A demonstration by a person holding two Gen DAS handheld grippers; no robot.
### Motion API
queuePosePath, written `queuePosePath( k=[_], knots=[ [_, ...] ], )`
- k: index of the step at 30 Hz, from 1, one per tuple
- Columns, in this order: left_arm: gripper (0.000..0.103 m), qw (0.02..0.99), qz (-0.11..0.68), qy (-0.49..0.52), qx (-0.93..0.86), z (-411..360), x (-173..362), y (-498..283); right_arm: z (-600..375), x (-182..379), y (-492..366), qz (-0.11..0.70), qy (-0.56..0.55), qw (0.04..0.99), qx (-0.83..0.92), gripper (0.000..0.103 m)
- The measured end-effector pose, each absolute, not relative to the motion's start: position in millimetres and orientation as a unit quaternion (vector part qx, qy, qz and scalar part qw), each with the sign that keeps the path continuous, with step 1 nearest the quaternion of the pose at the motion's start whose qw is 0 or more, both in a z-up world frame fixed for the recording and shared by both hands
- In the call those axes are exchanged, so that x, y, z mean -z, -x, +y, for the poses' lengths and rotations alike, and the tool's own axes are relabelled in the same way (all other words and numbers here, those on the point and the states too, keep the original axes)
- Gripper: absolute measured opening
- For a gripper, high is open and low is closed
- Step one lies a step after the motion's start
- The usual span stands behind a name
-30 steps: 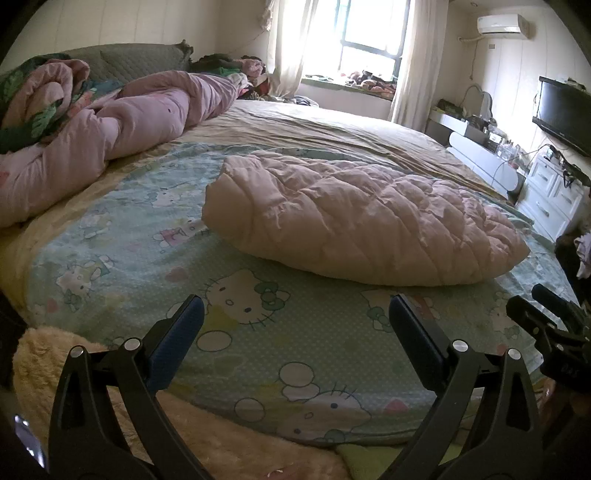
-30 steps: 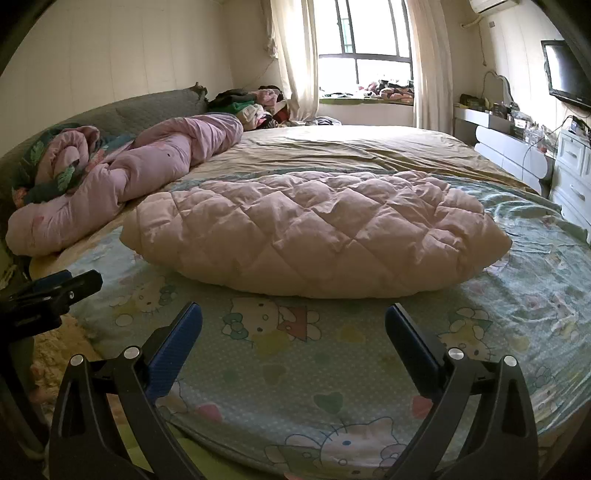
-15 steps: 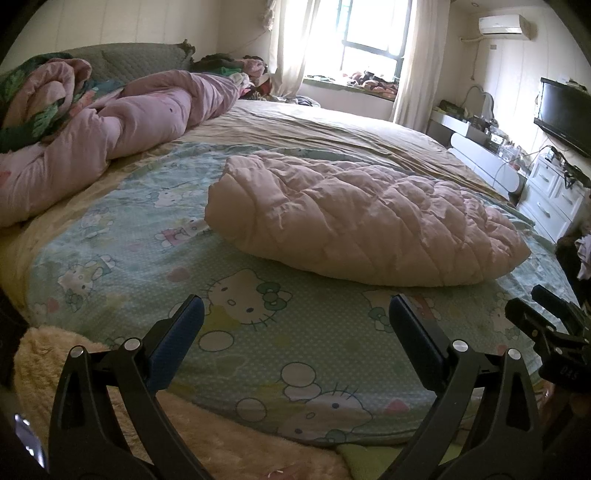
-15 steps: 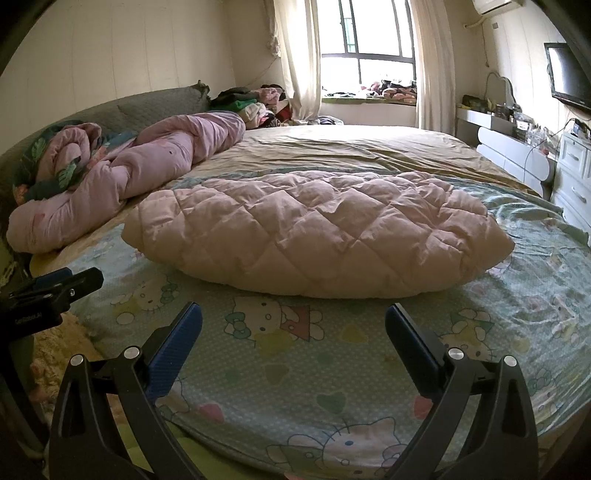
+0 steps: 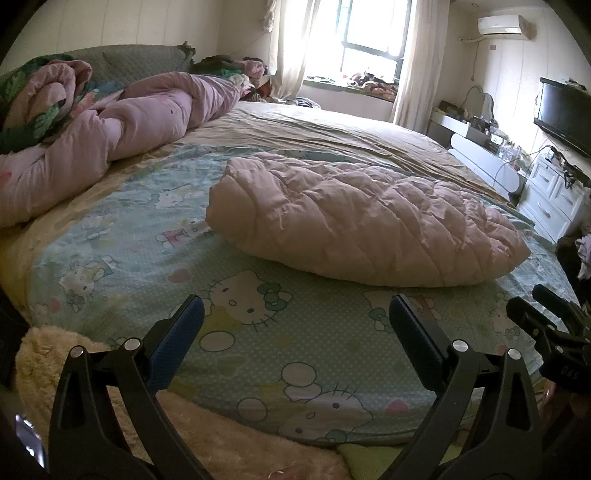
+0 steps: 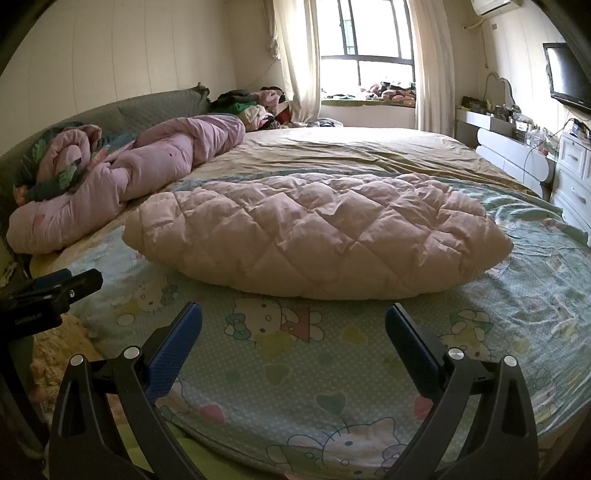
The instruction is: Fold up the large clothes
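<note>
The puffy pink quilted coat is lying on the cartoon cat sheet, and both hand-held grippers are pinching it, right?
Not quite. The puffy pink quilted coat does lie on the cartoon cat sheet, but both wrist views show the left hand-held gripper and right hand-held gripper open, short of it, pinching nothing.

Both cameras sit low at the near edge of the bed [image 5: 110, 236], each looking forward between its own two spread fingers [image 5: 177, 343] toward the window [image 5: 373, 33] at the far end of the room. The left view stands further left and faces slightly rightward, so the folded pink quilted coat [image 5: 362, 225] lies ahead and to its right, with the right gripper [image 5: 546, 325] poking in at its right edge. The right view faces the coat [image 6: 317, 236] almost squarely and closer, with the left gripper [image 6: 51, 291] showing at its left edge. Both share the coat, the cartoon-print sheet [image 6: 332, 369], the rolled pink duvet [image 6: 147, 173] and the window.
</note>
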State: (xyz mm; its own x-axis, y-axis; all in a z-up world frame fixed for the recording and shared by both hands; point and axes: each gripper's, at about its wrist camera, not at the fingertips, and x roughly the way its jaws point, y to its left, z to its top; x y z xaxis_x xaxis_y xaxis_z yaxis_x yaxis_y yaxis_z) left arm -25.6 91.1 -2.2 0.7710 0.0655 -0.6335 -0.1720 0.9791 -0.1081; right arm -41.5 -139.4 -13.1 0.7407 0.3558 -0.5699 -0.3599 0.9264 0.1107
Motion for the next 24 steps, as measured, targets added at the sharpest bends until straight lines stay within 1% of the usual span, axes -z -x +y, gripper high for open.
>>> queuePosePath(
  k=[24],
  knots=[
    [0.094,0.938,0.332,0.079,-0.064,91.9,2.5,26.0,-139.5,12.7,42.6,0.305,0.002,0.933,-0.192,0.099]
  ],
)
